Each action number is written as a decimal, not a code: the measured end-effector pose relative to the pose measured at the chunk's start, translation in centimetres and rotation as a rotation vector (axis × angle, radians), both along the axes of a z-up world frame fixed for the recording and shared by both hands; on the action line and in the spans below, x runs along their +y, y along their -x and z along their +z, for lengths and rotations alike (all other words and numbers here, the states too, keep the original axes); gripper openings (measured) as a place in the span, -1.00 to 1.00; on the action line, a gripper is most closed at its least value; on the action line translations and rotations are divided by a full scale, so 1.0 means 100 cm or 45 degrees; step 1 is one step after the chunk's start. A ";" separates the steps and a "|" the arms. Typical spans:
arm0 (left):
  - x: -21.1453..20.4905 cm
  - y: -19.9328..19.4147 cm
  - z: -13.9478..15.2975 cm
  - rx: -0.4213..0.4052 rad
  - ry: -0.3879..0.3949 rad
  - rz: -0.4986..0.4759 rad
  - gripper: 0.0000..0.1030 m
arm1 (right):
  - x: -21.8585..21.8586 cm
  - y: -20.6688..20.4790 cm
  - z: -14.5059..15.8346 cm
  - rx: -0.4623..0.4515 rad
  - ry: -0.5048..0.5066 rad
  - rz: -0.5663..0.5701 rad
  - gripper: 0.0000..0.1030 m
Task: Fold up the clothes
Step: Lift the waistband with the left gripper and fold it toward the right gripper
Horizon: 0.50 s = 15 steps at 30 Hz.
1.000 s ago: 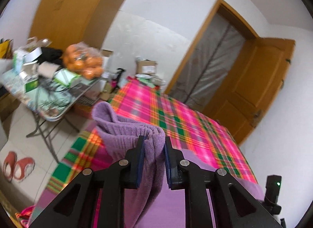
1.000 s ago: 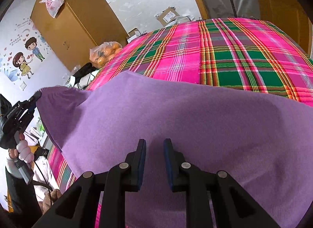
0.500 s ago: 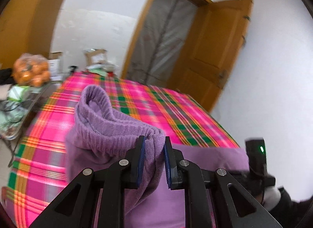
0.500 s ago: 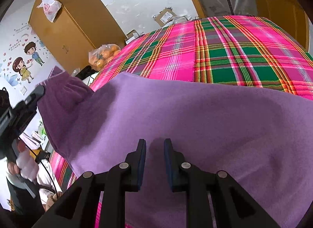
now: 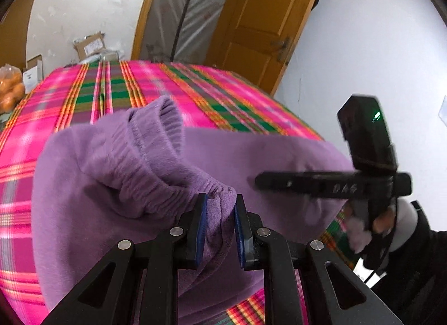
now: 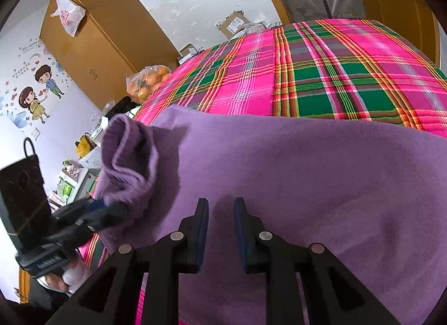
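Note:
A purple fleece garment lies spread on a bed with a pink and green plaid sheet. My left gripper pinches its gathered, ribbed hem between the blue pads; the jaws are opening slightly, with cloth still between them. The hem is lifted and folded over the garment's body. In the right wrist view, my right gripper sits low on the garment with a small ridge of cloth between its pads. The left gripper comes in from the left there; the right gripper reaches in from the right in the left wrist view.
A wooden door and a plastic-covered doorway stand beyond the bed. Cardboard boxes sit at its far end. A wardrobe, a bag of oranges and a cluttered side table are to the left. A person's hand holds the right gripper.
My left gripper has swung right and down, carrying the ribbed hem over the garment's body toward the right gripper. The right gripper has stayed put.

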<state>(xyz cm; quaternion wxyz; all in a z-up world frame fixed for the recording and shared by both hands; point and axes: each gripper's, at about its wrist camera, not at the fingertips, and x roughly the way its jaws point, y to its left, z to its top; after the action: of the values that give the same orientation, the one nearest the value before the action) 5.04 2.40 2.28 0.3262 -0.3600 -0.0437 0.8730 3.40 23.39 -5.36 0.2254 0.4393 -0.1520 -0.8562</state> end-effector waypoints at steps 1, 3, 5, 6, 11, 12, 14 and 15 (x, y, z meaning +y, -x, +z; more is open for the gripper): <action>0.000 -0.002 0.000 0.001 -0.004 -0.005 -0.58 | 0.000 0.000 0.000 -0.001 0.004 0.000 -0.63; 0.000 -0.010 0.004 0.013 -0.027 -0.020 -0.46 | 0.001 0.000 0.000 -0.001 0.019 0.004 -0.59; -0.004 -0.019 0.011 0.034 -0.068 -0.034 -0.43 | 0.001 0.000 0.001 0.001 0.041 0.010 -0.44; -0.005 -0.022 0.015 0.049 -0.084 -0.034 -0.41 | 0.001 0.000 0.002 0.002 0.056 0.018 -0.40; -0.041 -0.034 0.027 0.100 -0.091 0.150 -0.38 | -0.007 0.003 0.008 0.020 0.130 0.091 -0.16; -0.050 -0.034 0.026 0.104 -0.070 0.213 -0.38 | -0.010 0.005 0.008 0.022 0.141 0.115 -0.14; -0.068 -0.032 0.023 0.089 -0.015 0.356 -0.38 | -0.020 0.008 0.008 0.018 0.149 0.166 -0.05; -0.075 -0.030 0.021 0.076 -0.001 0.409 -0.38 | -0.026 0.011 0.007 0.011 0.152 0.193 -0.03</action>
<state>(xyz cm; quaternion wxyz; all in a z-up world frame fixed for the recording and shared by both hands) 8.07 -5.12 4.35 0.1837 -0.3221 -0.0914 0.9242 2.34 20.80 -4.63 0.3160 0.4317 -0.1681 -0.8279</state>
